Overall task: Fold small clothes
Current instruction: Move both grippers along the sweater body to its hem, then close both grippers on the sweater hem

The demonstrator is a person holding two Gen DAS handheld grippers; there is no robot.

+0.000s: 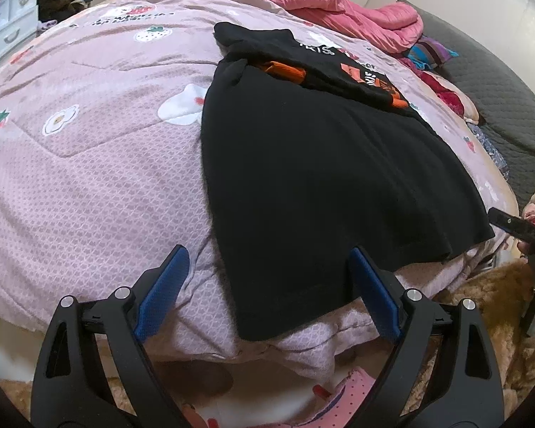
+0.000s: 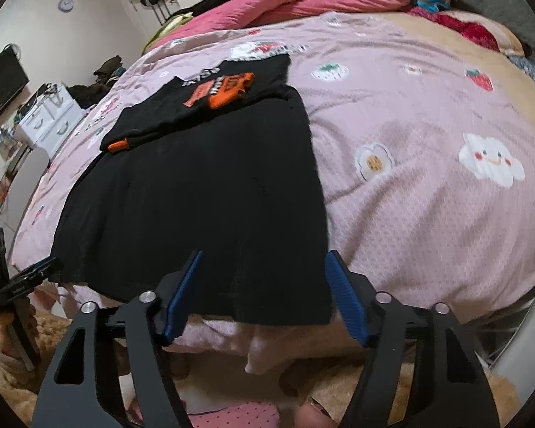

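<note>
spreading across most of the room, the pink quilted bedcover printed with strawberries, flowers and clouds [image 1: 89, 164] carries the black cotton t-shirt with orange cuffs and an orange chest print [image 1: 303, 164], which lies flat with its long axis running away from the person, printed top part folded over at the far end and hem hanging just over the near edge of the bed. that hem line is what the coming move seems to turn on: it lies crosswise directly in front of both tools, one hem corner to each. the left black two-finger gripper with blue pads [image 1: 267, 285] stands wide open and empty, its right pad just over the hem's left stretch and the left pad over bare cover. the right black gripper with blue pads [image 2: 264, 292] straddles the hem's right corner, jaws narrower yet not visibly pressing cloth, so nothing is held. both look about equally near, the right perhaps better centred on its corner.
</note>
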